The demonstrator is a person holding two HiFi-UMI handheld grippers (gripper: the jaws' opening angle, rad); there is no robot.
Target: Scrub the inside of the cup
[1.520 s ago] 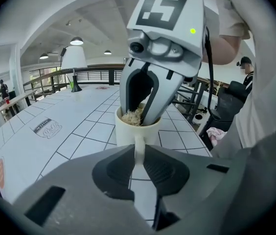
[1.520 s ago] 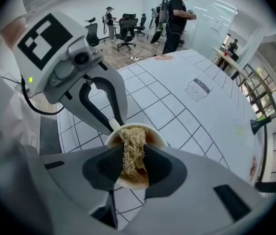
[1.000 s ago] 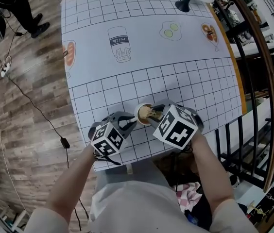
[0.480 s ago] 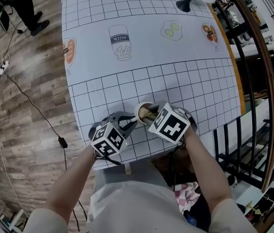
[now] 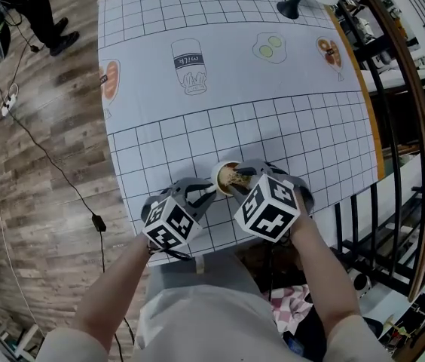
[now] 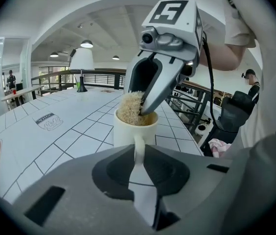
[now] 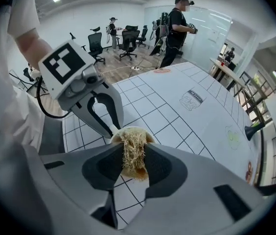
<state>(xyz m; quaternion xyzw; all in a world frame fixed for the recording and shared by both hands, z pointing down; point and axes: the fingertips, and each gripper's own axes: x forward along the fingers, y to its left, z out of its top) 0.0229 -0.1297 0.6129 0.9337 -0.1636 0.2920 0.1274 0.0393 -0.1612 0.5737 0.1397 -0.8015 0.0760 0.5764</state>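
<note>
Gridded surface [image 5: 235, 74] is carrying it all near its front edge. The left gripper [image 6: 138, 155] is clamping its jaws on the handle of the white cup [image 6: 126, 131], while the right gripper [image 7: 134, 156] jaws are pinching a fuzzy tan scrubber [image 6: 128, 106] that's poking down into the cup.

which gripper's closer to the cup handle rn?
Left. The left gripper has its jaws shut on the cup handle; the right gripper is over the cup, holding a scrub pad in it.

A cream-white cup [image 6: 126, 133] is upright near the gridded table's [image 5: 197, 119] front edge, with a tan fibrous scrubber [image 6: 129, 107] stuffed into its mouth.
</note>
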